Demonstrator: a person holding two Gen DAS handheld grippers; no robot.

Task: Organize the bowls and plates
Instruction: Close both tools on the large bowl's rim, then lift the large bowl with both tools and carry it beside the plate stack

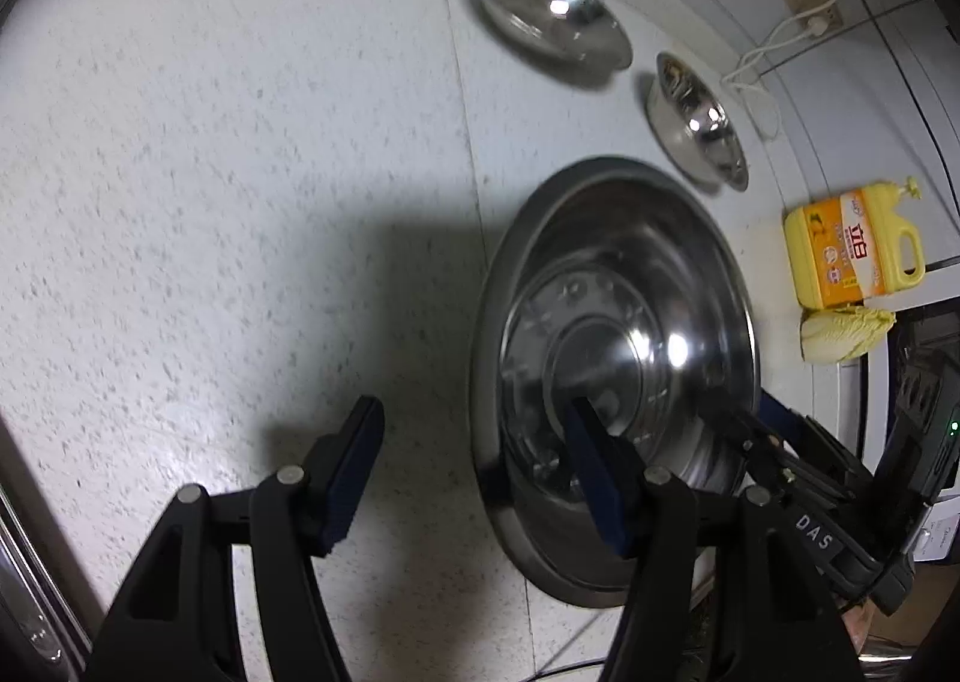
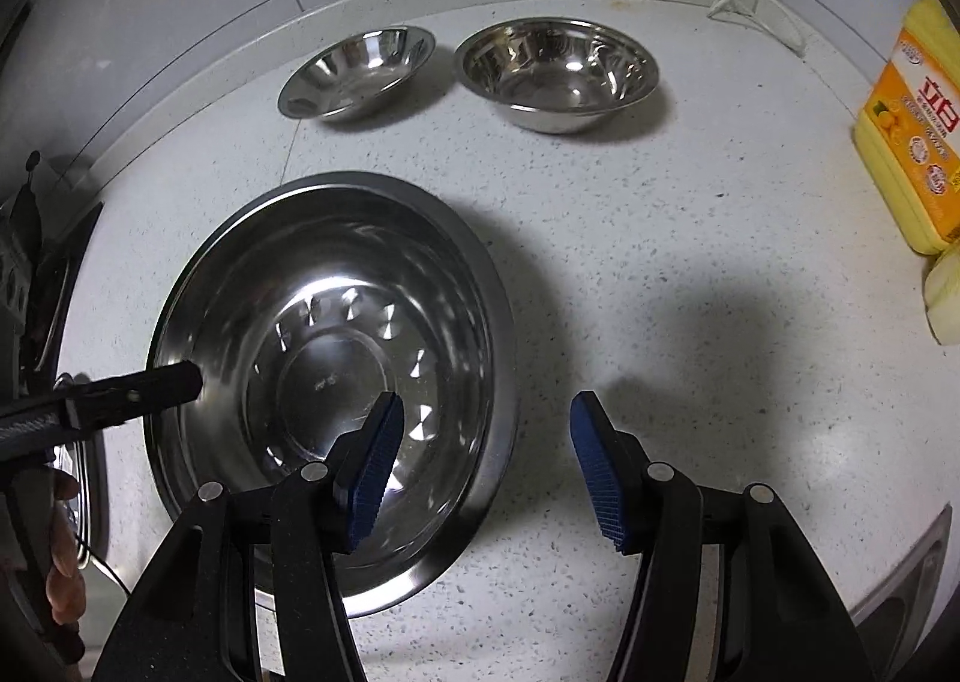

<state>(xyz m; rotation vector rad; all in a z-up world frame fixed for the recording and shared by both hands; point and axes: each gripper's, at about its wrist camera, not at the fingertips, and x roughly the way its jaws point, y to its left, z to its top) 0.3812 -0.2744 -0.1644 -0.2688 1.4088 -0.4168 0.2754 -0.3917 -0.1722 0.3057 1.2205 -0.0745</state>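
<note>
A large stainless basin (image 2: 327, 382) is sitting on the speckled countertop (image 2: 690, 322); two smaller steel bowls (image 2: 360, 75) (image 2: 558, 72) are standing side by side behind it, well apart from it; a yellow detergent jug (image 2: 912, 129) and a sponge (image 2: 942, 298) are lying off to the right. The left gripper (image 1: 474, 472) is tilting steeply down, jaws apart, straddling the basin's near rim, seemingly not touching it; the right gripper (image 2: 486, 460) is hanging likewise, jaws apart and gripping nothing, over the opposite rim.

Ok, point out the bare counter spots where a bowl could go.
Widest free patch: speckled white counter between the large steel basin and the yellow detergent bottle. More bare counter lies on the basin's other side. Crowded at the back wall, where two small steel bowls sit.
</note>
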